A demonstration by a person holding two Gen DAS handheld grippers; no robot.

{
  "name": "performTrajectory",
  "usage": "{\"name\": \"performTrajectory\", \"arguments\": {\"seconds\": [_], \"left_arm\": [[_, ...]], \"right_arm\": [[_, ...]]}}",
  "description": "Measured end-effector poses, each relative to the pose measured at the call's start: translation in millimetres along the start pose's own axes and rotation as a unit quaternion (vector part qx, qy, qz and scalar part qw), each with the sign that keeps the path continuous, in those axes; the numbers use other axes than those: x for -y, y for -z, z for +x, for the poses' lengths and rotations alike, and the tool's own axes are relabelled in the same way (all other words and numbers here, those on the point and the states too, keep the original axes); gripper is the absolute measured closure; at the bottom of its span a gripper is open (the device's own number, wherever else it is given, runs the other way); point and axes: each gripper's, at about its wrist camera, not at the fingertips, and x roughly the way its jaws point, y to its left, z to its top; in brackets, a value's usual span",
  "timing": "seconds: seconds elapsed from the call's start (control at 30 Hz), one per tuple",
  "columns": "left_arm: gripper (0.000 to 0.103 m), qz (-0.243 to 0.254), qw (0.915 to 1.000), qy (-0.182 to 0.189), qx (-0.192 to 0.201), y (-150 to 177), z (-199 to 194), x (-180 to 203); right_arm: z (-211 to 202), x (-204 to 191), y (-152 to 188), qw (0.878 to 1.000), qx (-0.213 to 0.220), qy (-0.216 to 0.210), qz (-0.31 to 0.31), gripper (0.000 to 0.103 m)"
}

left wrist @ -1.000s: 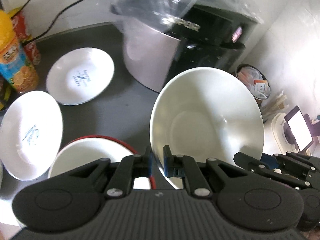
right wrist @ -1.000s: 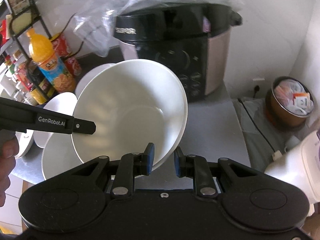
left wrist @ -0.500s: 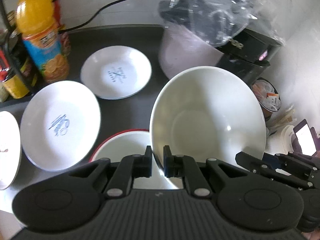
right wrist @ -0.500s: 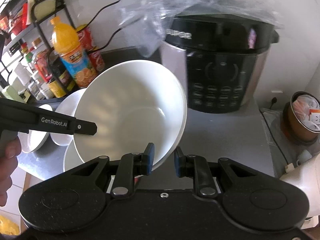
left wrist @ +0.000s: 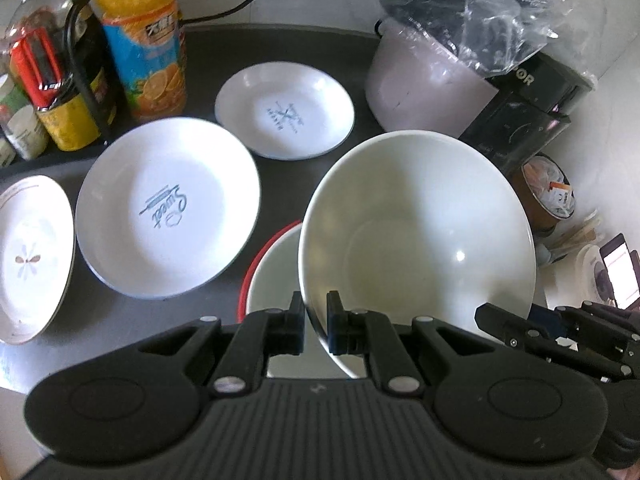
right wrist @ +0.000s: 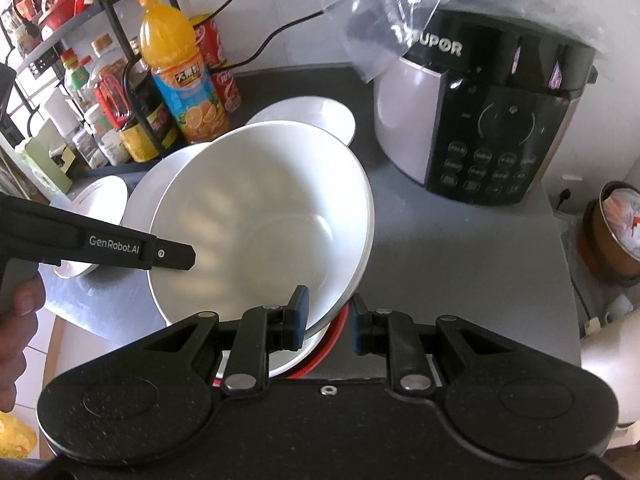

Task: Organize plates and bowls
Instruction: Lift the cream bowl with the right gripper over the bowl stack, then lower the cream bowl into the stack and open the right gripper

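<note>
A big white bowl [left wrist: 416, 232] hangs tilted over the dark counter, gripped from two sides. My left gripper [left wrist: 314, 312] is shut on its near rim. My right gripper [right wrist: 328, 314] is shut on the rim at the opposite side, one pad inside the bowl [right wrist: 260, 220] and one outside. Directly beneath sits a red-rimmed bowl [left wrist: 276, 280] with a white inside, partly hidden by the held bowl. In the right wrist view the left gripper [right wrist: 186, 257] reaches in from the left. The right gripper [left wrist: 494, 318] shows at the right of the left wrist view.
Three white plates lie to the left: a "Sweet" plate [left wrist: 168, 208], a logo plate [left wrist: 284, 110] behind it, a flower plate [left wrist: 28, 256] at the counter's edge. An orange juice bottle [left wrist: 140, 40], a rack of bottles [right wrist: 100, 100], a rice cooker [right wrist: 480, 120] and a packet tub [left wrist: 548, 196] surround them.
Both grippers have carried the white bowl leftwards away from the rice cooker. It now hangs over the red-rimmed bowl, and the plates and bottles have come into fuller view.
</note>
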Motion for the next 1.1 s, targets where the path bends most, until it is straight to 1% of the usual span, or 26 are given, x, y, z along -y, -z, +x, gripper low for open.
{"name": "performTrajectory", "arguments": {"seconds": [0.23,0.47,0.67,0.83,0.87,0.97,1.1], "left_arm": [[0.094,0.0,0.9998,-0.005,-0.018,11.7,9.0,-11.5],[0.094,0.004,0.9994,-0.011,-0.032,16.9,18.8,-15.5],[0.094,0.003,0.9993,-0.012,-0.036,16.9,23.8,-18.7],[0.093,0.0,0.9991,-0.017,-0.038,11.8,25.9,-16.9],[0.09,-0.003,0.9991,-0.019,-0.038,10.8,26.2,-16.8],[0.09,-0.007,0.9989,-0.021,-0.041,8.0,27.2,-16.4],[0.087,-0.015,0.999,-0.02,-0.037,5.7,24.7,-18.8]], "right_arm": [[10.8,-11.8,10.9,1.0,-0.023,0.003,0.004,0.082],[16.8,-20.9,16.0,0.999,-0.028,0.015,-0.004,0.082],[23.0,-21.6,14.5,0.999,-0.033,0.016,0.0,0.081],[22.0,-24.0,11.2,0.999,-0.038,0.007,-0.012,0.073],[20.8,-23.9,9.9,0.999,-0.039,0.004,-0.013,0.073],[18.3,-19.9,6.8,0.999,-0.04,-0.005,-0.014,0.072],[12.4,-13.2,2.9,0.999,-0.036,-0.002,-0.024,0.071]]}}
